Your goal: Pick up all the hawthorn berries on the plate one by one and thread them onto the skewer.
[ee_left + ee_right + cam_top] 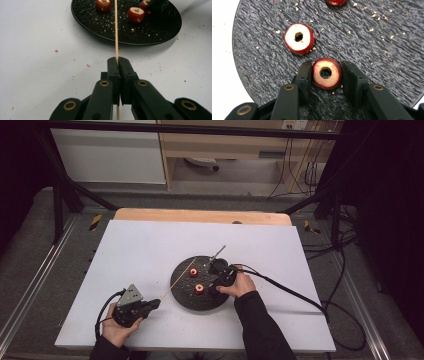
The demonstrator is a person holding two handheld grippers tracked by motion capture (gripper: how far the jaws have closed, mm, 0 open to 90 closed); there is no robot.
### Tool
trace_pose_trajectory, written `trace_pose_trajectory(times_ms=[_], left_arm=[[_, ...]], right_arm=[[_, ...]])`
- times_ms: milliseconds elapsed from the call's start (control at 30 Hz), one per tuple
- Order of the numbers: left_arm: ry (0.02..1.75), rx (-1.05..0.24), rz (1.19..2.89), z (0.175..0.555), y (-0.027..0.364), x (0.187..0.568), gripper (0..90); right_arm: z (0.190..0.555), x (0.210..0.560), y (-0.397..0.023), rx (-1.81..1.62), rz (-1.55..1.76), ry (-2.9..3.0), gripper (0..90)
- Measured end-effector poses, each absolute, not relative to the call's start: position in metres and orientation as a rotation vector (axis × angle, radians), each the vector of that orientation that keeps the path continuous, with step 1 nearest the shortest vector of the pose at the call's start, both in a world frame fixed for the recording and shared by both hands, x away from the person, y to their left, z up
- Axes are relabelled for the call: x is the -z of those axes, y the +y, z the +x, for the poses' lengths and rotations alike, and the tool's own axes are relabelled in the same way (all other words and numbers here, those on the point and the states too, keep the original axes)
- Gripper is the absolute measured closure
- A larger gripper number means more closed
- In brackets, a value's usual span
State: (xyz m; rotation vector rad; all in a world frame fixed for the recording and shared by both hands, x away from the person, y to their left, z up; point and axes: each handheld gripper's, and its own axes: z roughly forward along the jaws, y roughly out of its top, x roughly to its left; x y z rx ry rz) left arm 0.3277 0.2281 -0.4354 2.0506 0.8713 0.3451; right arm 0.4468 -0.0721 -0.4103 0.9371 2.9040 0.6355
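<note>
Left gripper [117, 61] clamped on thin wooden skewer [116, 30] over round, rough black slate plate's [372, 50] near rim. Right gripper [325, 72] pinching cored red fruit slice [327, 73], hollow-centred, mid-plate.

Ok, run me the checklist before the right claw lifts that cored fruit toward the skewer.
1. Left claw shut on wooden skewer: ok.
2. Right claw shut on gripped hawthorn, one pad on each side: ok.
3. Its core hole open and facing the camera: ok.
4. Neighbouring hawthorn apart from the right claw: ok.
5. Skewer tip over the slate plate, near the fruit: ok.
6. Skewer tip sharp and unbroken: cannot tell.
</note>
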Motion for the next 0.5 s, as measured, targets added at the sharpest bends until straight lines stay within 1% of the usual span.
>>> trace_pose_trajectory(times_ms=[267,500], left_arm=[[0.871,-0.351,2.053,0.328,0.228,0.436,88.2],[0.87,-0.358,2.051,0.327,0.226,0.436,88.2]], right_arm=[[0.447,0.409,-0.073,-0.633,0.951,2.902,62.4],[0.443,0.394,-0.079,-0.76,1.015,2.835,62.5]])
